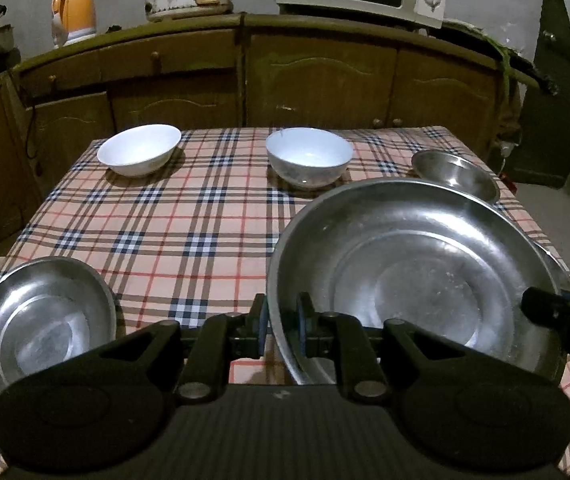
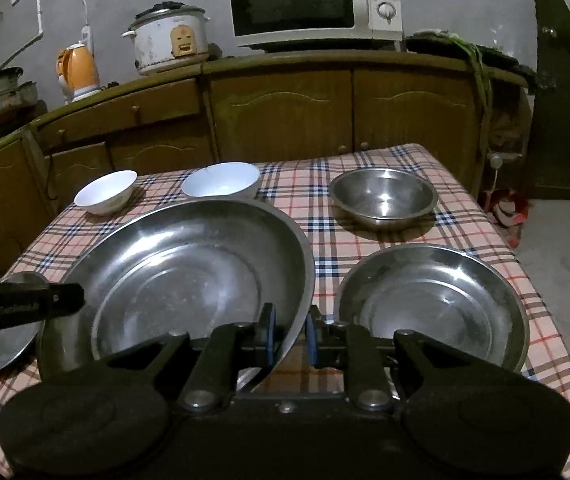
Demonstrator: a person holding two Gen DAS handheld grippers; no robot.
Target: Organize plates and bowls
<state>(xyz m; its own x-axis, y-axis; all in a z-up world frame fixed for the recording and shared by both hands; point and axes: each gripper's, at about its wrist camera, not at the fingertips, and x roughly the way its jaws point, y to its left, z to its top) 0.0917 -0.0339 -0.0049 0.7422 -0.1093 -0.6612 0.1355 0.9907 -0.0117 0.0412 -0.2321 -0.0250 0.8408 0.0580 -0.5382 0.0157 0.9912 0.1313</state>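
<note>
Two grippers, the left gripper (image 1: pixel 283 330) and the right gripper (image 2: pixel 290 334), are each clamped on opposite near edges of the large steel plate (image 1: pixel 413 276), holding it tilted just over the checked tablecloth (image 1: pixel 189 216). It looks stiff, light and slick, so pinching its thin rim from both sides seems wise. It is dull, scuffed and shallow, flanked by a smaller steel plate (image 1: pixel 41 320).

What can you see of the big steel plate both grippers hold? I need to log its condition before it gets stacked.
The big steel plate is round, shallow and dull silver, with a flat centre, sloping wall, thin rim and faint scuffs. It is empty and tilted above the plaid tablecloth. The left gripper and right gripper pinch opposite sides of its near rim.
</note>
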